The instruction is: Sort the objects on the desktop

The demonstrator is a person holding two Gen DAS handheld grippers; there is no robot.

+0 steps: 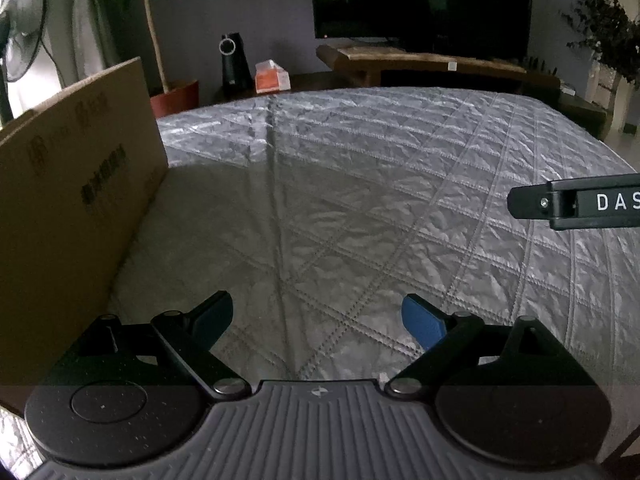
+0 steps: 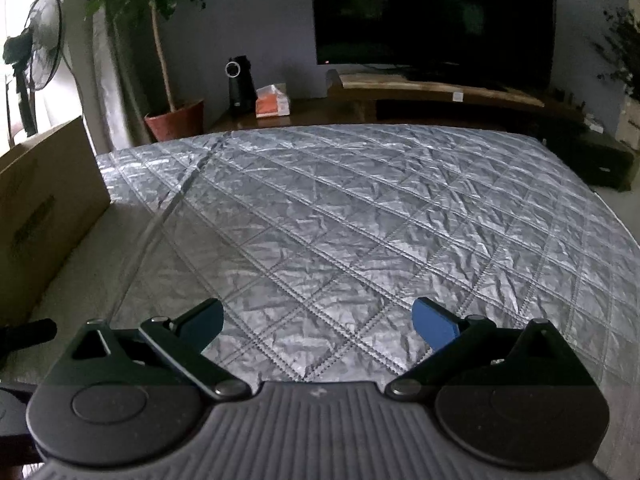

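I hold the left gripper (image 1: 318,318) low over the near part of the counter (image 1: 360,208), which is covered with a silver quilted foil sheet stitched in a diamond pattern. The gripper points toward the far edge, roughly level, with both blue-padded fingers (image 1: 424,322) spread wide apart and nothing between them. The right gripper (image 2: 318,320) sits in a matching pose over the near-right part of the same counter (image 2: 360,220), jaws likewise spread wide and holding nothing.

In the left wrist view, one black finger of the right gripper (image 1: 576,202) enters from the right edge, white lettering on its side, hovering above the foil and well apart from the left gripper.

A large brown cardboard box (image 1: 76,200) with dark printed markings stands upright on the left side of the counter; its near wall is just beside the left gripper body. The right wrist view shows the same box (image 2: 44,208) at the far left.

I cannot see any loose desktop objects on the foil in either view; whether any lie inside the box cannot be told.

Beyond the far edge stand a dark television screen (image 2: 432,16) on a wooden bench (image 2: 432,90), a potted tree in a red-brown pot (image 2: 176,120), and an orange tissue box (image 2: 272,102).
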